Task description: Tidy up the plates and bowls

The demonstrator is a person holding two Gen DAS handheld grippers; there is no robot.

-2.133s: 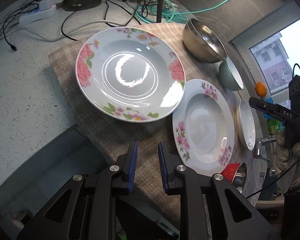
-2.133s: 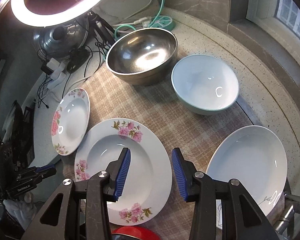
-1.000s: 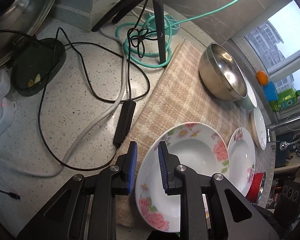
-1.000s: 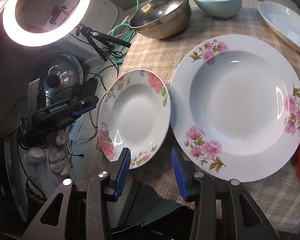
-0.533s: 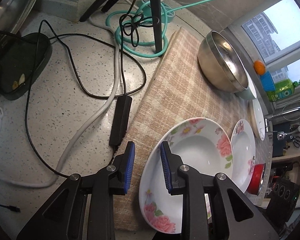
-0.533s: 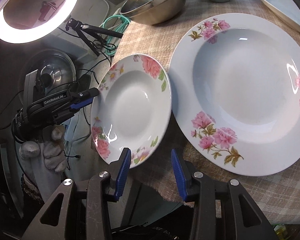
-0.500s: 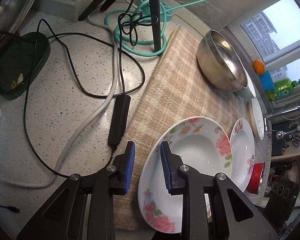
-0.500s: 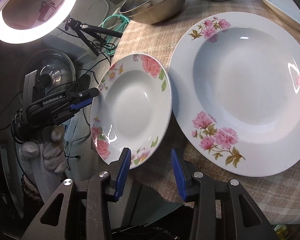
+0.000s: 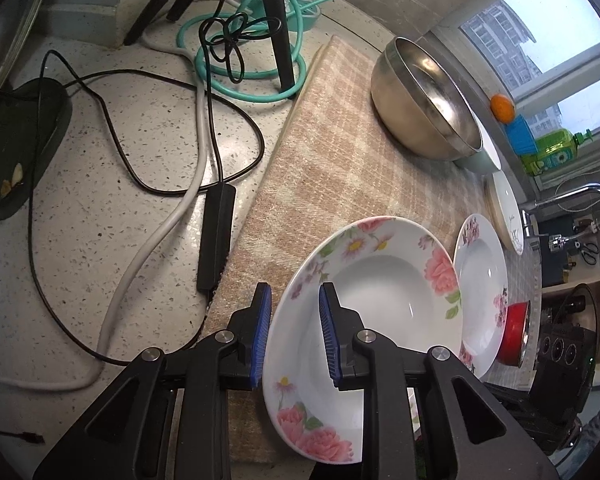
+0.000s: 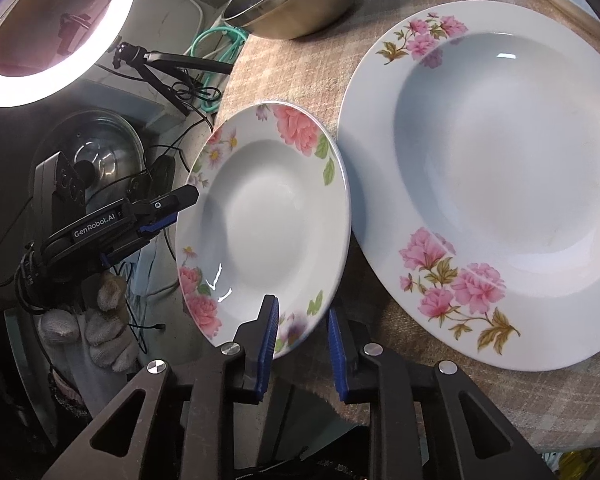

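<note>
Table (image 9: 100, 208): speckled, carrying cables and a checked mat (image 9: 332, 152).
Big plate (image 10: 500, 184): flat on mat, just beside small plate.
Steel bowl (image 9: 424, 100): at far end of mat.
Small plate (image 9: 364, 304): tilted, rim between both pairs of tongs.
Left tongs (image 9: 294, 336): narrow gap, straddling plate's rim; grip cannot be told.
Right tongs (image 10: 302, 346): slightly parted around opposite rim.
</note>
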